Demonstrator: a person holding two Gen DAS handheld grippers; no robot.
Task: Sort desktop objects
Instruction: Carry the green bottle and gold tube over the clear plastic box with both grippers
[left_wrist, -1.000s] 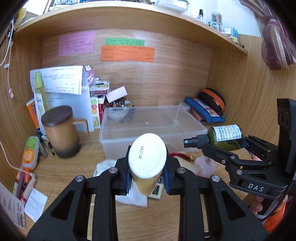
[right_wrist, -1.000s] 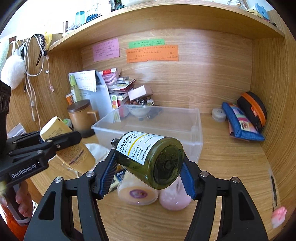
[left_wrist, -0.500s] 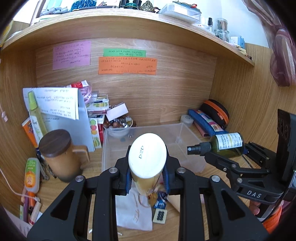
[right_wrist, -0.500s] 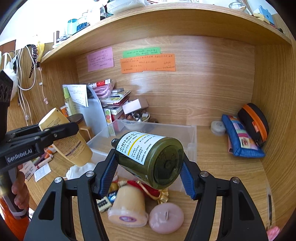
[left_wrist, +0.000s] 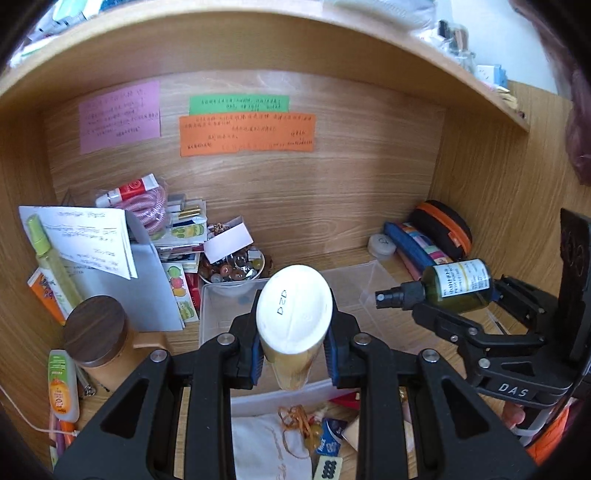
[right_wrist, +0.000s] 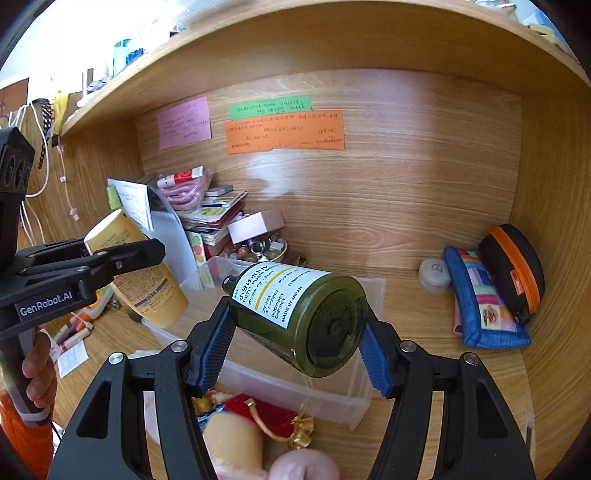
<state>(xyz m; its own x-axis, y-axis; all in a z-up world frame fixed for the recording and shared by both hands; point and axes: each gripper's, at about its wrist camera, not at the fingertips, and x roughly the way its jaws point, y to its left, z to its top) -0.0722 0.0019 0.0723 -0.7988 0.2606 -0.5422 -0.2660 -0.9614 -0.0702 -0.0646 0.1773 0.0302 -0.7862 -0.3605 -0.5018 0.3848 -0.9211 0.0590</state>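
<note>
My left gripper (left_wrist: 293, 349) is shut on a tan lotion tube (left_wrist: 293, 321) with a white oval end; the tube also shows in the right wrist view (right_wrist: 147, 277). It hangs above the near part of a clear plastic bin (left_wrist: 369, 284). My right gripper (right_wrist: 295, 345) is shut on a dark green pump bottle (right_wrist: 299, 314) with a white label, held on its side above the bin (right_wrist: 295, 391). In the left wrist view the bottle (left_wrist: 454, 284) is at the right, nozzle pointing left.
A brown lidded mug (left_wrist: 99, 339), papers and a stack of small items (left_wrist: 177, 229) stand at the left. A bowl of beads (left_wrist: 232, 266) sits behind the bin. Blue and black pouches (right_wrist: 491, 291) lie at the right. Loose items (right_wrist: 258, 432) lie in front of the bin.
Both grippers have risen and moved forward with their loads, so they now hang over the bin. The loose items on the desk have dropped lower in both views.
</note>
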